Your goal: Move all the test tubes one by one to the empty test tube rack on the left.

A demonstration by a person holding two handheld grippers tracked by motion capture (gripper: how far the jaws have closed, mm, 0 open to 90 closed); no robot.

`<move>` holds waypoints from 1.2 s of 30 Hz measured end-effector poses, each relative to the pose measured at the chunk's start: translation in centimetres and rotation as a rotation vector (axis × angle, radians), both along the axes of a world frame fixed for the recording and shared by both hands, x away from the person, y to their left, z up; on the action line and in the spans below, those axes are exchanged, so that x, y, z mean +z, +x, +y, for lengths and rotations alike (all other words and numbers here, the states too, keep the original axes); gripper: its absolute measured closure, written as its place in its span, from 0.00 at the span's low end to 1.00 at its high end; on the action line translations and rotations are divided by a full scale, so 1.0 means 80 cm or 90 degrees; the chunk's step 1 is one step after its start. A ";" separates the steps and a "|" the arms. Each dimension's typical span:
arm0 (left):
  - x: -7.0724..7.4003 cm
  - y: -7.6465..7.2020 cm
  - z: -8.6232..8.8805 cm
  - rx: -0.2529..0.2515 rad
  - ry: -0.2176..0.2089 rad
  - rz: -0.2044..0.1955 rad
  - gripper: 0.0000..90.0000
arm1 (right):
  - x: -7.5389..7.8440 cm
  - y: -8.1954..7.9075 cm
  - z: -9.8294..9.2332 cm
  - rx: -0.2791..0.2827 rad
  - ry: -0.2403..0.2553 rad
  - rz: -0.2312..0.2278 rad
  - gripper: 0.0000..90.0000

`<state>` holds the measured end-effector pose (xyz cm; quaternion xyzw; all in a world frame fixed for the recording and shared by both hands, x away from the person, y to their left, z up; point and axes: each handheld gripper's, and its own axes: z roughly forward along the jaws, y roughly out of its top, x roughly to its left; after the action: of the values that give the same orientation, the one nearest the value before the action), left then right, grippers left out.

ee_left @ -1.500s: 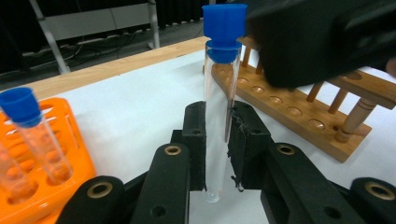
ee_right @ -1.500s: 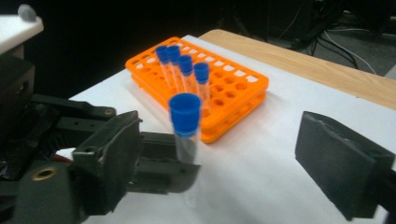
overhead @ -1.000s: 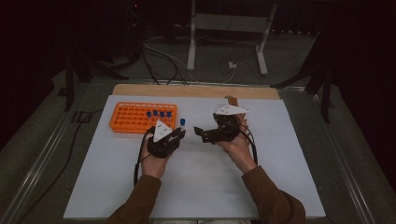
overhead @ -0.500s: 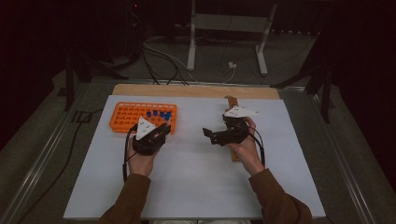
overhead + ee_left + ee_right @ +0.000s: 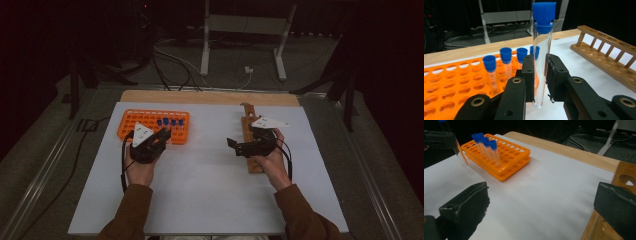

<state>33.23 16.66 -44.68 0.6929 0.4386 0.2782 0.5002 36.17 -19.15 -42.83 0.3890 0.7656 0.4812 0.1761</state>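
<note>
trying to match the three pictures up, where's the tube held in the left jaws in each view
High view: the tube is hard to tell apart, at the tip of the left gripper, by the orange rack's front edge.
Left gripper view: middle of the picture, upright, blue cap on top, clamped between the black jaws.
Right gripper view: top left corner, clear tube, left of the rack.
Shared landmark: the orange rack with blue-capped tubes.

A wooden counter [image 5: 210, 97] carries a white sheet [image 5: 210, 170], on which rest an orange rack [image 5: 150, 120] and a wooden rack [image 5: 248, 125].
</note>
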 end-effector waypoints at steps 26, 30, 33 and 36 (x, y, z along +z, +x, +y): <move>-0.007 0.034 0.043 0.090 -0.002 -0.005 0.87 | 0.001 -0.007 -0.031 -0.021 0.022 -0.008 0.00; -0.012 0.042 0.046 0.098 -0.002 0.002 0.87 | 0.001 -0.008 -0.031 -0.020 0.024 -0.008 0.00; -0.016 0.047 0.049 0.107 -0.005 0.008 0.87 | 0.000 -0.008 -0.031 -0.018 0.024 -0.008 0.00; -0.020 0.052 0.049 0.114 -0.003 0.014 0.87 | 0.000 -0.007 -0.032 -0.018 0.026 -0.007 0.00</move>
<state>37.40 20.60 -46.31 0.6528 0.5051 0.3132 0.4697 35.57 -21.67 -42.84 0.4003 0.7493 0.4963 0.1792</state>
